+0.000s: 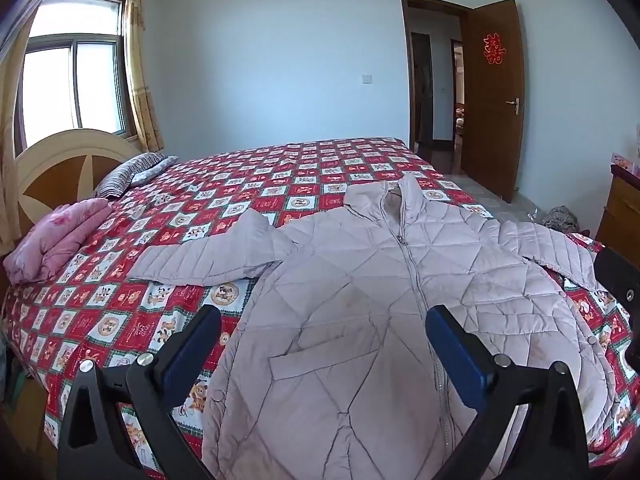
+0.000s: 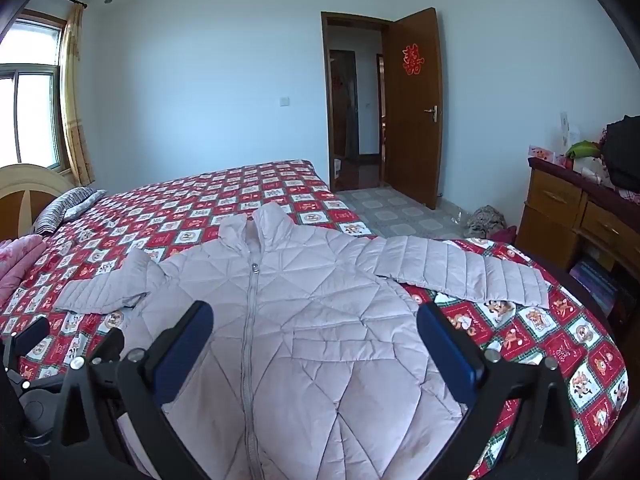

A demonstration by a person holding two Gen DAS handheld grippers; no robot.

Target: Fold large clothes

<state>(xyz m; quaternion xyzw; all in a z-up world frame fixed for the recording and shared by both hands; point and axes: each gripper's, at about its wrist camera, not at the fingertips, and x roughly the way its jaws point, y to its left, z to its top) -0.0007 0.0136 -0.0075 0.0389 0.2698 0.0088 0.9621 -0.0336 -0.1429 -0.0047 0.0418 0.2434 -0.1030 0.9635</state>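
A pale lilac quilted jacket [image 1: 360, 288] lies flat and zipped on the red patterned bed [image 1: 224, 200], collar away from me, both sleeves spread out. My left gripper [image 1: 322, 320] is open and empty, held above the jacket's lower front. In the right wrist view the jacket [image 2: 304, 312] fills the middle of the bed [image 2: 560, 328]. My right gripper [image 2: 314, 318] is open and empty above the jacket's chest. The left gripper [image 2: 64, 344] shows at the lower left of that view.
A folded pink blanket [image 1: 56, 240] and striped pillows [image 1: 128, 172] lie by the headboard [image 1: 52, 164]. A wooden dresser [image 2: 576, 216] with clutter stands right of the bed. A heap of cloth [image 2: 486, 220] lies on the tiled floor near the open door [image 2: 414, 108].
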